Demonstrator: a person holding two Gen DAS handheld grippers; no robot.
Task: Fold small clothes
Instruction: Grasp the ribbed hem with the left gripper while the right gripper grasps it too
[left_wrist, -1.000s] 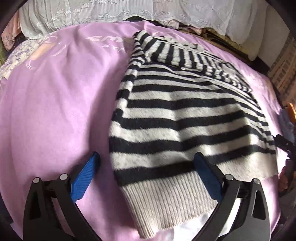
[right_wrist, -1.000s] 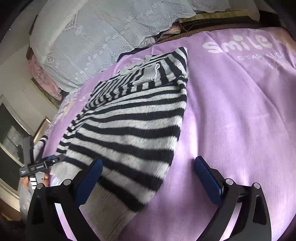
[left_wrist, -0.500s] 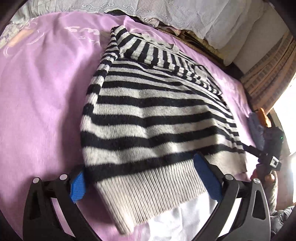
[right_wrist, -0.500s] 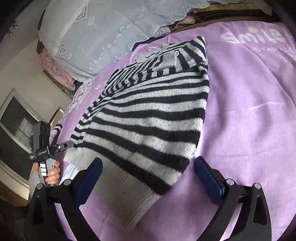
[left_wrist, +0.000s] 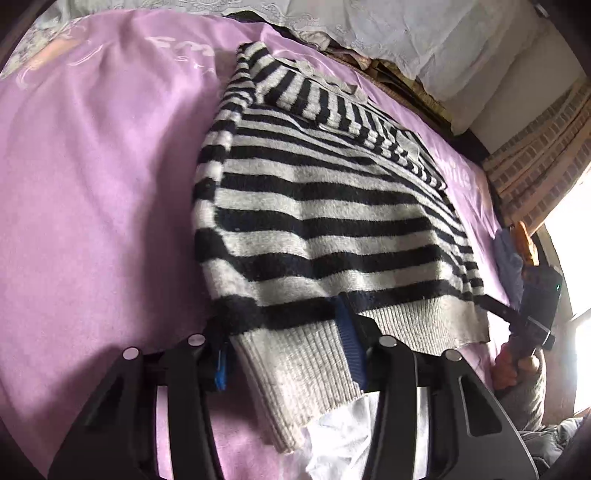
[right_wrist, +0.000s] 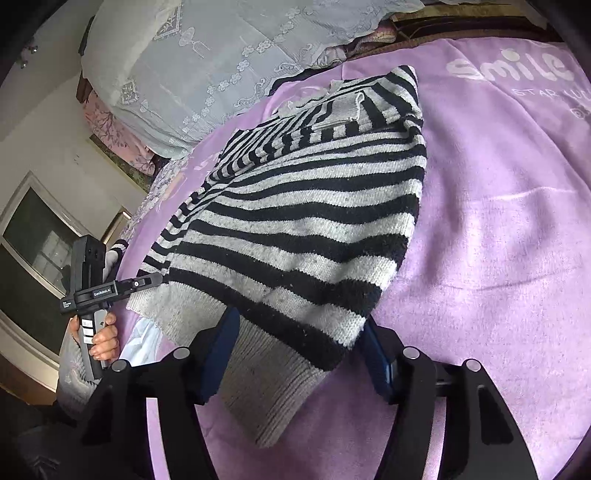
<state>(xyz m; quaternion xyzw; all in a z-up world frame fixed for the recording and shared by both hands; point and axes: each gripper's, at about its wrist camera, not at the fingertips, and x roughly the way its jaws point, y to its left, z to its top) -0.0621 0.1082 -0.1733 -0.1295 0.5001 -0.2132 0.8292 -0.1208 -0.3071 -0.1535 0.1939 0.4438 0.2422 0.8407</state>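
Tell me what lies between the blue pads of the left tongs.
In the left wrist view, the ribbed grey hem of the striped sweater lies between the pads of the left tongs, over the purple blanket.

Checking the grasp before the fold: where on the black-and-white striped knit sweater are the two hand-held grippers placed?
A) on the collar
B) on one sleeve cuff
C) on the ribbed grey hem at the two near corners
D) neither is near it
C: the left hand-held gripper and the right hand-held gripper each straddle a corner of the ribbed hem of the black-and-white striped knit sweater.
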